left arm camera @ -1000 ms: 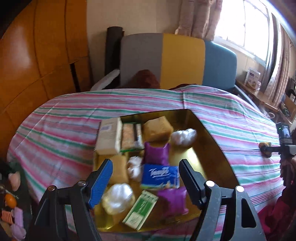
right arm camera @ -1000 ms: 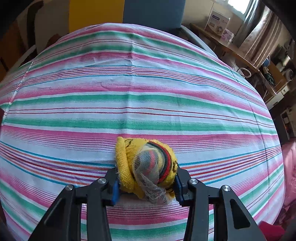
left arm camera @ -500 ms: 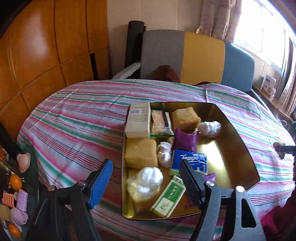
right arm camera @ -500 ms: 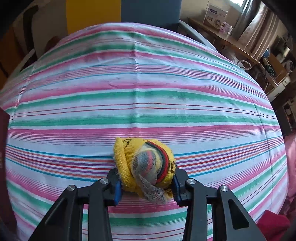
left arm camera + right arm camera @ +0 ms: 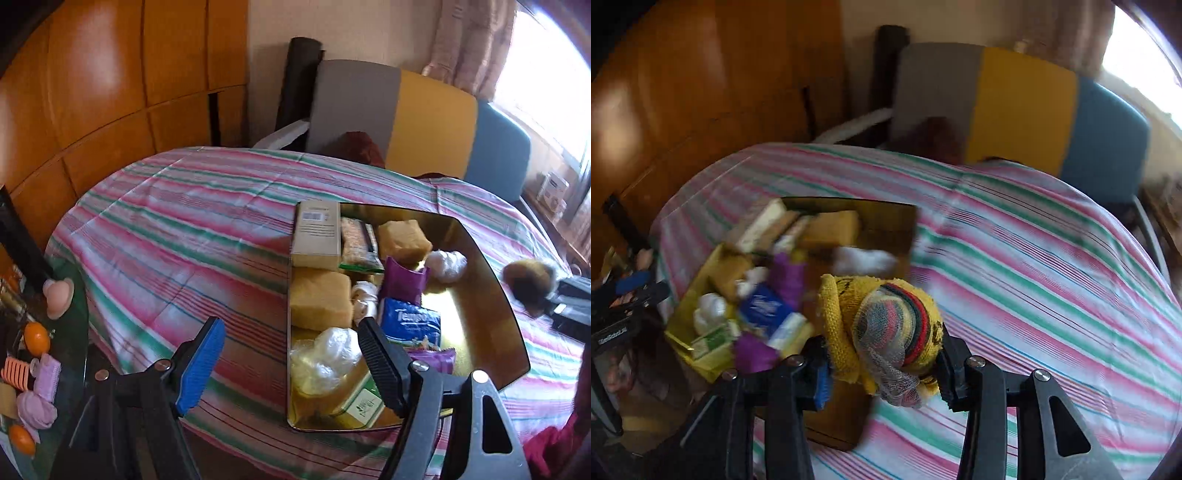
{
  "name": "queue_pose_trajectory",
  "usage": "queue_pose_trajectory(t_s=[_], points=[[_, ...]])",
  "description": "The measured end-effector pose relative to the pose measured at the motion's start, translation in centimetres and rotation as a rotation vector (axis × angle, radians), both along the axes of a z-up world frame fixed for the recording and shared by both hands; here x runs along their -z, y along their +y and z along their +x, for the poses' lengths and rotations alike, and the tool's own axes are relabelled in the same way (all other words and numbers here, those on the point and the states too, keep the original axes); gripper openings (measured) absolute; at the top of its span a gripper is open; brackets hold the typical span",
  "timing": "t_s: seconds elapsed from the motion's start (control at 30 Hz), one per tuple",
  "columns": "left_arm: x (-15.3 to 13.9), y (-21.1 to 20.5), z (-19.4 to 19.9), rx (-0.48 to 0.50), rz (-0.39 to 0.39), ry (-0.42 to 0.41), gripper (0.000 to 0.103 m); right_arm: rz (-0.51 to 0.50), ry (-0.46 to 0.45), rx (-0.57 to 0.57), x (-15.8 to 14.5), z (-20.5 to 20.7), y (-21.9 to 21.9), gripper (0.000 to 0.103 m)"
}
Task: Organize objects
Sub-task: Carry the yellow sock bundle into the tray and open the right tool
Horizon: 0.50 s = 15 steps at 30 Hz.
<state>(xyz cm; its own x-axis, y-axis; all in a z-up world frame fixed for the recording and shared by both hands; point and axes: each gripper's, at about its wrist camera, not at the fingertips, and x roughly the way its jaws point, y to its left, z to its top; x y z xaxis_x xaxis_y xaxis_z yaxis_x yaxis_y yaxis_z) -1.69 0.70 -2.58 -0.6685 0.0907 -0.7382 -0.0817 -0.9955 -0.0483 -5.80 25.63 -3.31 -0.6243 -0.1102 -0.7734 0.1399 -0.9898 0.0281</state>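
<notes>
A gold tray [image 5: 480, 314] on the striped tablecloth [image 5: 184, 229] holds a tan box [image 5: 317, 232], brown blocks [image 5: 319, 299], a blue tissue pack [image 5: 410, 321], a purple packet [image 5: 404, 280], white bags [image 5: 325, 354] and a green carton [image 5: 364, 402]. My left gripper [image 5: 290, 326] hangs open and empty over the tray's left rim. My right gripper [image 5: 882, 362] holds a yellow knitted bundle [image 5: 886, 325] in the air beside the tray [image 5: 886, 218]. Its jaws are opening, though the pads still touch the bundle. The bundle [image 5: 528, 280] appears blurred in the left wrist view, at the tray's right side.
A glass side table [image 5: 79, 332] at the left carries oranges [image 5: 37, 339] and pink items. A grey, yellow and blue chair back [image 5: 428, 122] stands behind the table, with a wood-panelled wall [image 5: 92, 74] to the left. Bare striped cloth lies right of the tray [image 5: 1034, 277].
My right gripper has swung up and left with the bundle, and the tray has come into its view. The left gripper has drifted left, so the tray sits further right in its view.
</notes>
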Motion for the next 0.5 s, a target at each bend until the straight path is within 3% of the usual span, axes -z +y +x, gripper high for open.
queue_pose_trajectory(t_s=[0.17, 0.4, 0.5], points=[[0.2, -0.6, -0.6, -0.028, -0.002, -0.021, 0.076, 0.040, -0.070, -0.036, 3.2, -3.0, -3.3, 0.048], [0.6, -0.4, -1.0, -0.011, 0.028, -0.041, 0.076, 0.090, -0.158, -0.007, 7.1, -5.4, -4.1, 0.054], [0.2, 0.1, -0.6, -0.019, -0.009, 0.012, 0.076, 0.081, -0.159, 0.031, 7.8, -5.5, -3.4, 0.068]])
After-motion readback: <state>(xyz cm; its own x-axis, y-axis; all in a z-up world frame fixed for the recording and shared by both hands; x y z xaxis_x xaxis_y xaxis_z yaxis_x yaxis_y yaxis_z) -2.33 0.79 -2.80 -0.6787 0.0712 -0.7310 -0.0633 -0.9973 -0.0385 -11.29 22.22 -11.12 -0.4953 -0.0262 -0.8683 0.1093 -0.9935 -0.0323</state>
